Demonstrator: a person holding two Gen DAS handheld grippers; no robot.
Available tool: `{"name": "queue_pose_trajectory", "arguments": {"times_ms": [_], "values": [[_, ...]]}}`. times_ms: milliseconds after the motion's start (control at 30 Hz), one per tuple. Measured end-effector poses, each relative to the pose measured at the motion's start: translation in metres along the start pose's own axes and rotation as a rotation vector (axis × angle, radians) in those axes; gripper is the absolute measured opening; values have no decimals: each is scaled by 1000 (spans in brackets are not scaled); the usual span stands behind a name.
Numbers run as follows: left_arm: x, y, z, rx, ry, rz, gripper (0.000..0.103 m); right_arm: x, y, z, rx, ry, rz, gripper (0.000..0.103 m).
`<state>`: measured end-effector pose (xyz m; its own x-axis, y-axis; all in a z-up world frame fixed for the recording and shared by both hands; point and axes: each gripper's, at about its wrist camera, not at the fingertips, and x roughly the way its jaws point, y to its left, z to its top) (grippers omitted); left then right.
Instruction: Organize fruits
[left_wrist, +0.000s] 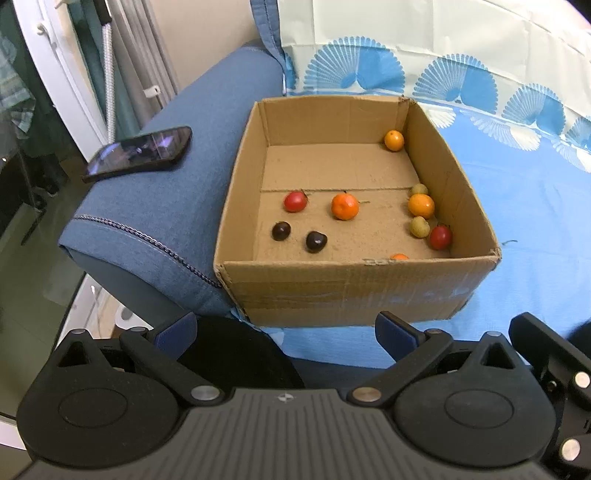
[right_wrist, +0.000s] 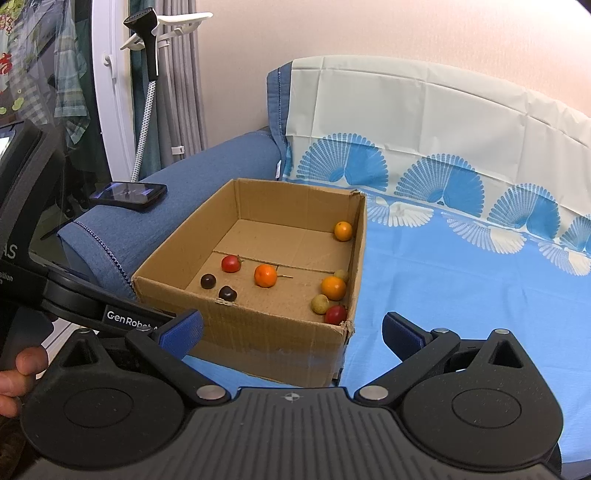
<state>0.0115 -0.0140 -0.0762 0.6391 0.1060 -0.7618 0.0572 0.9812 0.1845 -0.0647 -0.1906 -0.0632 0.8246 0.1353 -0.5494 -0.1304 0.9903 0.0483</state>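
Observation:
An open cardboard box (left_wrist: 347, 291) (right_wrist: 258, 332) sits on a blue patterned sheet and holds several small fruits. An orange mandarin (left_wrist: 344, 206) (right_wrist: 265, 276) lies mid-floor. A red fruit (left_wrist: 294, 201) (right_wrist: 231, 263) and two dark plums (left_wrist: 281, 231) (left_wrist: 316, 242) lie to its left. Along the right wall are orange fruits (left_wrist: 420, 205) (left_wrist: 394, 140), yellow-green ones (left_wrist: 420, 226) and a red one (left_wrist: 440, 237). My left gripper (left_wrist: 286, 332) is open and empty in front of the box. My right gripper (right_wrist: 291, 332) is open and empty, near the box's front right corner.
A black phone (left_wrist: 138, 153) (right_wrist: 129, 195) lies on the blue sofa arm (left_wrist: 155, 221) left of the box. The sheet (right_wrist: 461, 288) stretches to the right. The left gripper's body (right_wrist: 74, 295) and a hand show at the right view's left edge.

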Motion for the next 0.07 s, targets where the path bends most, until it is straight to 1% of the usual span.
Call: {"name": "queue_pose_trajectory", "arguments": {"times_ms": [67], "values": [[0, -1, 0, 2, -6, 3, 103, 1, 0, 0, 2, 0, 3, 102]]}}
